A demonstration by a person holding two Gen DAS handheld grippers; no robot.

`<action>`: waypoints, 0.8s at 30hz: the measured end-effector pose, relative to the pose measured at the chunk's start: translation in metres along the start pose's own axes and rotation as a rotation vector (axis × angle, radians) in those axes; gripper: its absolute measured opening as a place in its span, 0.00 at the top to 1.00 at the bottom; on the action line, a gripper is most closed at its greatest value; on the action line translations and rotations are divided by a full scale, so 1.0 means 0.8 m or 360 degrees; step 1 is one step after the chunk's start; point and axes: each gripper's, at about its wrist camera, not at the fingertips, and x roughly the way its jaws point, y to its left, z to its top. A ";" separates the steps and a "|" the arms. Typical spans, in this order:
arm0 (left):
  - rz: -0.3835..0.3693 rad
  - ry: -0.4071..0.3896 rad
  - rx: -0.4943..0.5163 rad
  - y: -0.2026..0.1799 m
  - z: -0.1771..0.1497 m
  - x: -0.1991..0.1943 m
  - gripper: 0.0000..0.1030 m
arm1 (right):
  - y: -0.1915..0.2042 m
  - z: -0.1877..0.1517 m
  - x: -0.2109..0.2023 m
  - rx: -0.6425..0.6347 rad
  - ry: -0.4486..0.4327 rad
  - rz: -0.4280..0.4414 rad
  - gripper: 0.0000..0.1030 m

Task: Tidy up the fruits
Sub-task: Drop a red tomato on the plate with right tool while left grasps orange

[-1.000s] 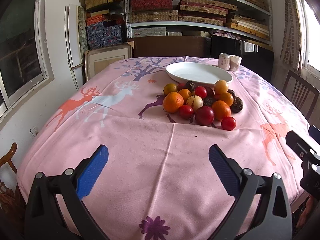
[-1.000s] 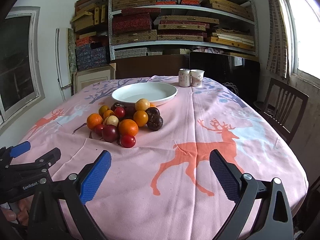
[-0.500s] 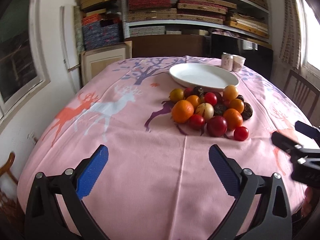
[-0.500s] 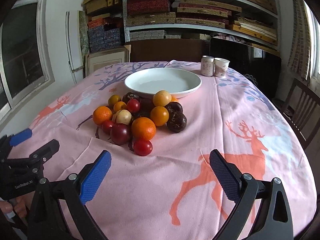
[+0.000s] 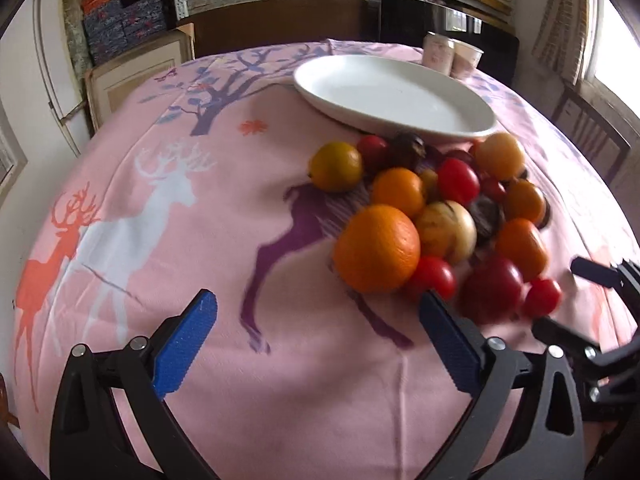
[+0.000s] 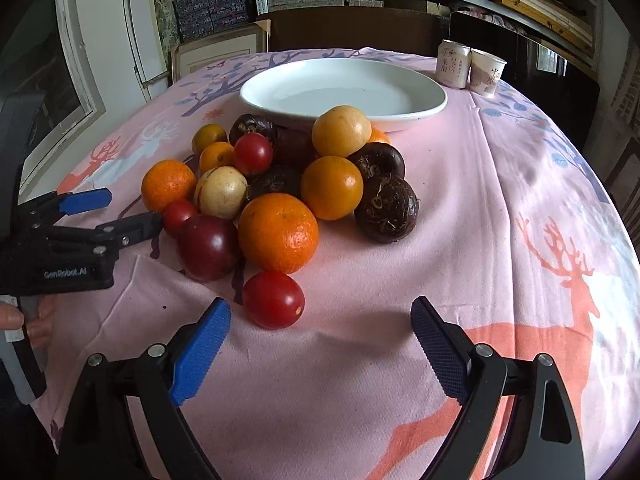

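A pile of fruit lies on the pink tablecloth in front of a white plate [image 5: 400,98] [image 6: 344,90], which holds nothing. The pile has oranges, red tomatoes, dark round fruits and a pale one. In the left wrist view a big orange [image 5: 377,249] is nearest. My left gripper [image 5: 318,336] is open and empty just short of it; it also shows in the right wrist view [image 6: 116,216]. In the right wrist view a red tomato [image 6: 273,300] is nearest, behind it an orange [image 6: 279,233]. My right gripper [image 6: 320,344] is open and empty, close before the tomato.
A can [image 6: 453,63] and a paper cup [image 6: 486,71] stand behind the plate at the far right. Shelves with boxes line the back wall. A wooden chair [image 5: 588,128] stands at the table's right side.
Both grippers have moved forward toward the fruit pile, which now looms much larger. Both stay open and empty.
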 end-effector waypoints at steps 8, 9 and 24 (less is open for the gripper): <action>-0.0181 -0.0046 -0.0156 0.028 0.020 0.008 0.04 | 0.007 0.011 0.003 -0.0036 -0.0020 -0.0018 0.10; -0.0220 -0.0045 -0.0169 0.027 0.022 0.011 0.09 | 0.007 0.012 0.006 -0.0043 -0.0003 -0.0021 0.13; -0.0204 -0.0182 -0.0144 0.017 -0.006 -0.041 0.62 | -0.016 0.004 -0.023 0.0088 -0.0123 0.0182 0.71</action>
